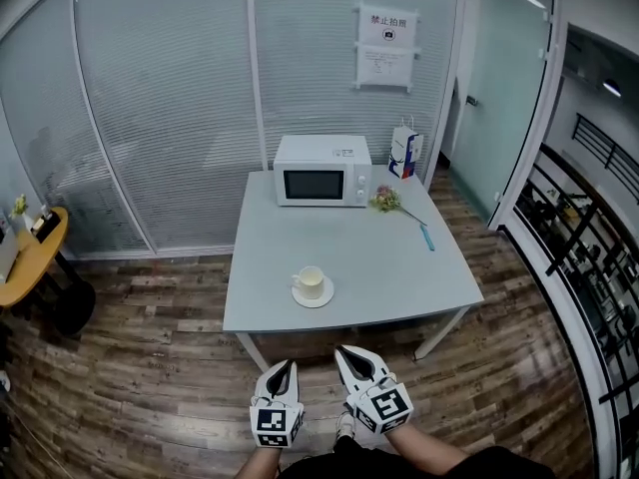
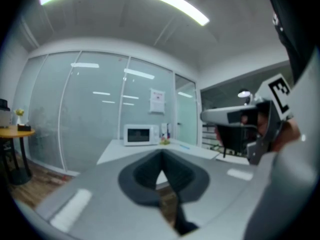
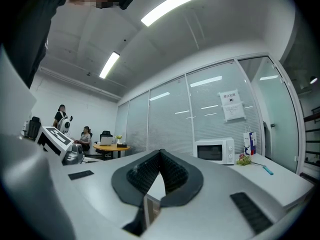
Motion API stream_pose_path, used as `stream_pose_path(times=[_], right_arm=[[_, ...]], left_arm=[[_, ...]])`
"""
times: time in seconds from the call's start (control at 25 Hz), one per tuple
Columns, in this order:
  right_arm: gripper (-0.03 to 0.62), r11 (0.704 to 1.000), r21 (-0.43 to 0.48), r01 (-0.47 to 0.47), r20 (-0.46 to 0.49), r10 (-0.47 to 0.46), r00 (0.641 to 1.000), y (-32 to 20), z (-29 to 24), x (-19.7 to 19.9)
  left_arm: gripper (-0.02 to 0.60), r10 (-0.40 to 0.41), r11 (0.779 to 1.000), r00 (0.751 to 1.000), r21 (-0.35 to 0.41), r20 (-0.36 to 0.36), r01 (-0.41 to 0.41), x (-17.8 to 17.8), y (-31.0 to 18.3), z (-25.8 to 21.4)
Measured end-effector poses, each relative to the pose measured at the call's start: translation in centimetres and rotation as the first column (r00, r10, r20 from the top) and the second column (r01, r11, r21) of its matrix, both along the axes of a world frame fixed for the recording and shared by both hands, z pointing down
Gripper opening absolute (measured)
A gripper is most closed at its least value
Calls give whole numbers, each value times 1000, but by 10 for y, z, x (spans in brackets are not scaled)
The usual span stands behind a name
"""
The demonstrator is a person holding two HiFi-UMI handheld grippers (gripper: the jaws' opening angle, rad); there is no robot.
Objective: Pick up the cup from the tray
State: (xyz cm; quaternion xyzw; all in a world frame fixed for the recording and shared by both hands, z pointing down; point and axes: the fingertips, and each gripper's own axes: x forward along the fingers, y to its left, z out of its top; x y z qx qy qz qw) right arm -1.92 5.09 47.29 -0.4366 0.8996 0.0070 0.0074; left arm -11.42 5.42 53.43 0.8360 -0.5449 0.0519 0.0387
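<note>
**Head view: both tools closed and empty, cup sitting near the bench's front edge**

Nearest the person, the left tool (image 1: 288, 365) and the right tool (image 1: 342, 350) are hanging side by side over the wooden floor (image 1: 150, 367), just short of the bench (image 1: 389, 277). Each tool's own view is showing its jaws meeting at the tip with nothing between them.

Just past the near edge, a little left of its middle, the cup (image 1: 311, 280) is standing upright on a saucer (image 1: 321, 301). It is looking like pale glazed ceramic, so I am judging it stiff, fairly light, slippery and liable to chip. Its handle and any contents are too small to make out. A tool would need opening first. Pinching the wall at the rim, one pad inside and one outside, is seeming the safest hold, followed by a straight lift so the saucer is not dragged.

Along the far edge the microwave (image 1: 321, 171) and, at the far right corner, a carton (image 1: 404, 154) are standing well apart from the cup. Flowers (image 1: 386, 201) and a blue pen (image 1: 428, 238) are lying toward the right edge.
</note>
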Motion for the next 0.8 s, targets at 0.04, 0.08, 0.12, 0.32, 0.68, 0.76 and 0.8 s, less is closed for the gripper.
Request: stream_pose_path(times=[0.04, 0.08, 0.12, 0.32, 0.68, 0.76, 0.8], right_arm=[[3, 1000, 0, 3, 5, -3, 1000, -9, 0, 2], [3, 1000, 0, 5, 10, -5, 1000, -17, -1, 4], [3, 1000, 0, 8, 16, -8, 1000, -26, -2, 7], [3, 1000, -7, 26, 37, -26, 999, -75, -2, 21], [3, 998, -8, 69, 45, -68, 997, -130, -2, 43], [3, 997, -10, 78, 43, -77, 996, -136, -1, 44], [3, 997, -10, 79, 42, -79, 996, -139, 0, 45]], left_arm=[[5, -2, 1000, 1000, -3, 5, 2, 2, -8, 0], [3, -3, 1000, 1000, -5, 9, 3, 5, -15, -1], [5, -4, 1000, 1000, -3, 15, 4, 8, -23, -2], [5, -25, 1000, 999, 2, 34, 25, 18, -71, -5], [3, -62, 998, 996, -14, 59, 63, 39, -121, -4], [5, -65, 998, 996, -16, 60, 66, 43, -127, -2], [5, -65, 998, 996, -18, 59, 66, 44, -130, -2]])
